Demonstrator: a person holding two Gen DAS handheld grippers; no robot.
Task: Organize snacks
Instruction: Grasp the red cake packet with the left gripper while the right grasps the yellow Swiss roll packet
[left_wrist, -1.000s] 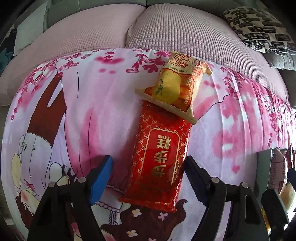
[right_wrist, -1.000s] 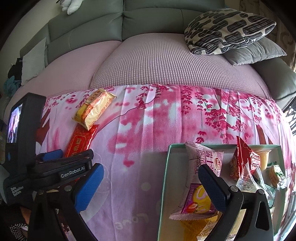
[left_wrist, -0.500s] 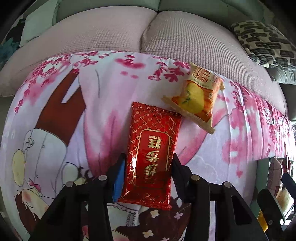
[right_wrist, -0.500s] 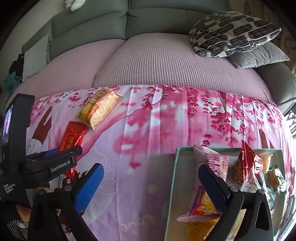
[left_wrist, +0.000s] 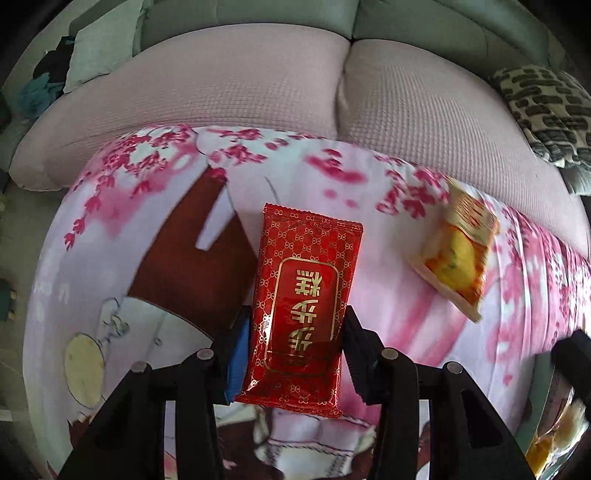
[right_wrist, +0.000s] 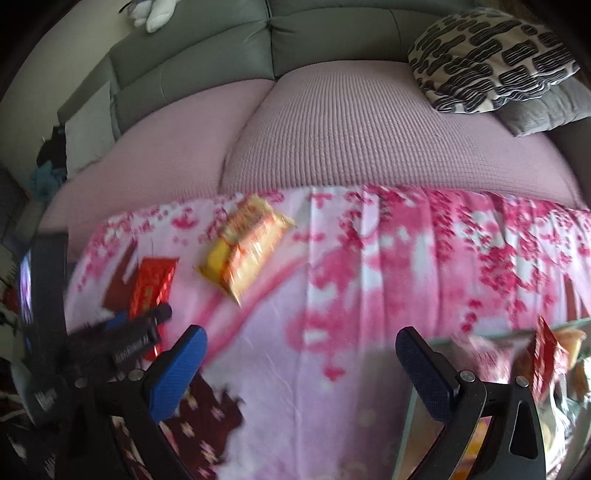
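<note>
My left gripper (left_wrist: 293, 354) is shut on a red snack packet with gold print (left_wrist: 304, 306) and holds it above the pink floral cloth (left_wrist: 155, 236). The packet also shows in the right wrist view (right_wrist: 151, 284), at the left. A yellow-orange snack packet (left_wrist: 458, 258) lies on the cloth to the right; it shows in the right wrist view (right_wrist: 247, 243) too. My right gripper (right_wrist: 301, 365) is open and empty above the cloth. A green tray (right_wrist: 417, 424) with several snacks sits at the lower right.
A sofa with pink seat cushions (right_wrist: 369, 129) lies behind the cloth. A black-and-white patterned pillow (right_wrist: 491, 55) and a grey pillow (right_wrist: 546, 110) rest at the right back. The tray's corner shows at the left wrist view's lower right (left_wrist: 554, 424).
My left gripper closed on the red packet and lifted it off the cloth, swinging left. My right gripper moved left, so the tray slid toward the right edge of its view.
</note>
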